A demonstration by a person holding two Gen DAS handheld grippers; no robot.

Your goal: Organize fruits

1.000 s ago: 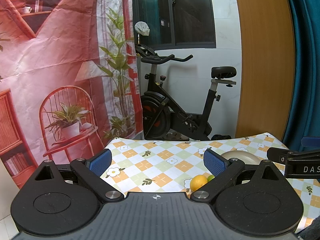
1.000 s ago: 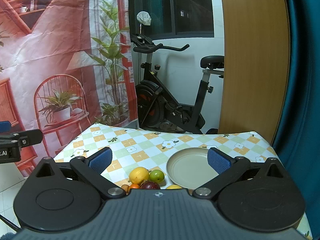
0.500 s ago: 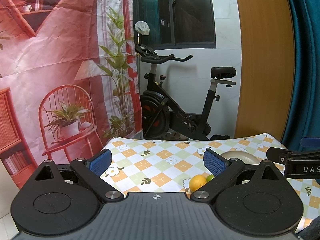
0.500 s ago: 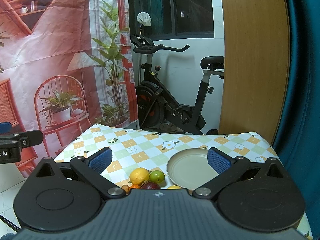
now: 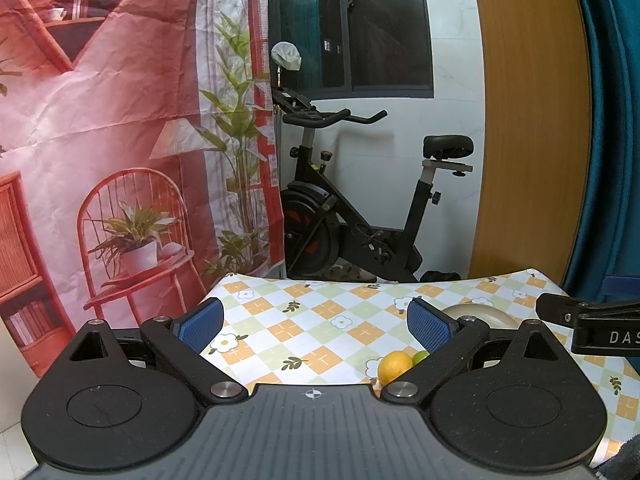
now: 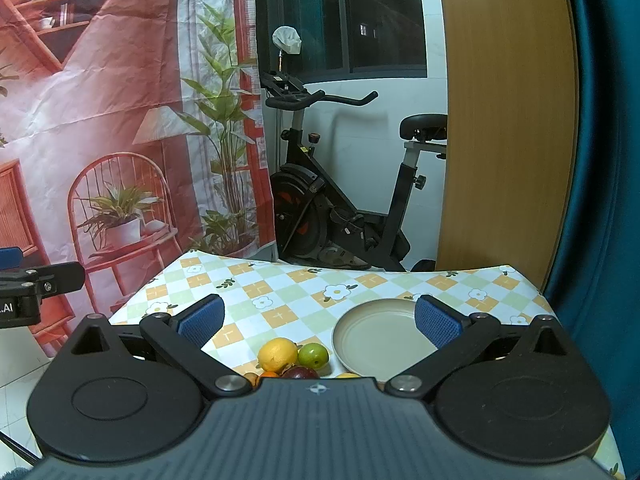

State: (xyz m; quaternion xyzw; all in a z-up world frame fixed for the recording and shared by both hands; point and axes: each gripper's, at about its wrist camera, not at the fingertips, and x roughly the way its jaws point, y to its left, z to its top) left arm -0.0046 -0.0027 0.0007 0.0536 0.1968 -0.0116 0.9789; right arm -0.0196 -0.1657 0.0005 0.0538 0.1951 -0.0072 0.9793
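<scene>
On the checked tabletop (image 6: 280, 296), before an exercise bike (image 6: 336, 208), fruits (image 6: 294, 358) lie just left of a plate (image 6: 380, 344). Both hand-held grippers, left (image 5: 316, 326) and right (image 6: 320, 322), are wide open and empty. Only the right view shows the whole plate.

plate (image 6: 380, 338): matt, smooth | tablecloth (image 6: 280, 300): glossy | tongs pads (image 6: 436, 326): textured

Black left gripper (image 5: 312, 322) & right gripper (image 6: 318, 320), 2 blue-padded jaws, silver screws.

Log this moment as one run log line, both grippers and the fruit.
left gripper: open, holds nothing | right gripper: open, holds nothing | round beige plate: bare | yellow lemon, green lime: on checked tablecloth, left of plate
</scene>
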